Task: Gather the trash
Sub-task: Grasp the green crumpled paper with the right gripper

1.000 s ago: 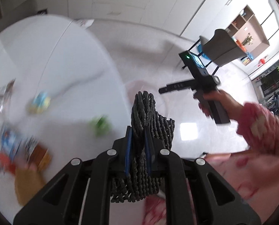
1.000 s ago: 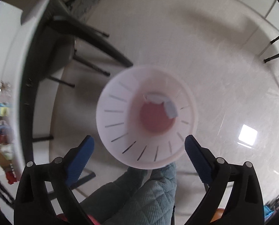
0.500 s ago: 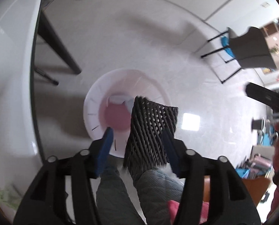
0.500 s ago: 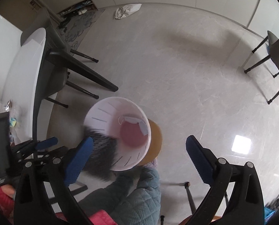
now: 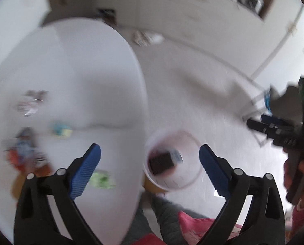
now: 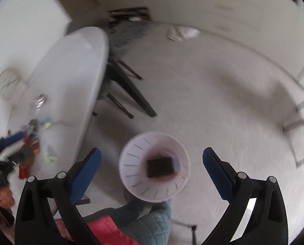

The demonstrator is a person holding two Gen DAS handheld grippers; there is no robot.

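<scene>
A white plastic bin point(image 5: 189, 176) stands on the floor beside the table, by the person's knees. A black mesh pad point(image 5: 161, 162) lies at its bottom, also plain in the right wrist view as the mesh pad point(image 6: 160, 166) inside the bin point(image 6: 134, 163). My left gripper point(image 5: 149, 147) hangs high over the table edge and the bin; its jaws are opening wide with nothing between them. My right gripper point(image 6: 152, 150) is open and empty above the bin. A green wrapper point(image 5: 101, 180), a yellow-blue piece point(image 5: 61, 130) and a silver wrapper point(image 5: 31, 102) lie blurred on the table.
The white oval table point(image 5: 80, 71) fills the left, with red and blue packets point(image 5: 23, 153) near its front. Black table legs point(image 6: 131, 94) stand on the pale floor. A chair point(image 6: 303, 122) is at far right, a crumpled bag point(image 6: 182, 32) at the back.
The left gripper let go of the black mesh pad, which now lies in the bin, and its jaws spread wide. Both grippers rose, and the left view swung back toward the table.
</scene>
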